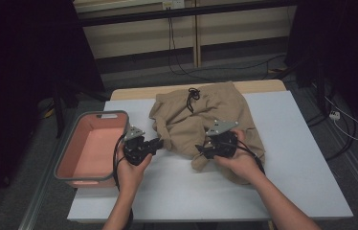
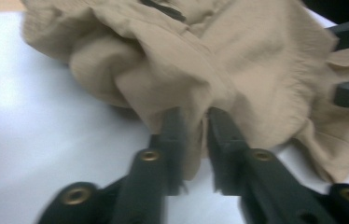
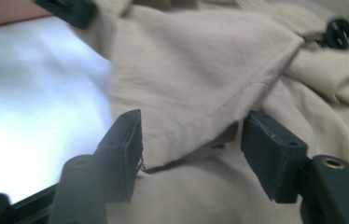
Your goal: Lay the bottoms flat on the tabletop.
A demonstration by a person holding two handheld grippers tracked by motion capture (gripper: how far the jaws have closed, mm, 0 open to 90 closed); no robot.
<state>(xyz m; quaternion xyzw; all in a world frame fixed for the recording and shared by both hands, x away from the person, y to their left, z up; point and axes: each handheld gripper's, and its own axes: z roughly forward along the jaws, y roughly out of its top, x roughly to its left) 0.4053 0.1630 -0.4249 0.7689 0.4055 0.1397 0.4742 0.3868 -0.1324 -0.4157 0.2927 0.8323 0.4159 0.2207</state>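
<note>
A tan garment [image 1: 215, 108] with a black drawstring [image 1: 192, 96] lies crumpled on the pale table [image 1: 287, 158]. At the cloth's near left edge, my left gripper [image 1: 160, 142] is shut on a hanging fold. In the left gripper view the jaws [image 2: 195, 116] stand almost together with a strip of the tan garment [image 2: 238, 60] pinched between them. Over the near middle of the cloth, my right gripper [image 1: 200, 149] points left. Its jaws [image 3: 196, 135] are wide open and straddle a hemmed fold of the garment [image 3: 200, 70] without clamping it. The drawstring [image 3: 338, 32] lies beyond them.
A pink basin with a grey rim [image 1: 103, 115] stands at the table's left edge, close to my left hand. Cables trail over the floor behind the table. Bare tabletop lies in front of and to the right of the garment.
</note>
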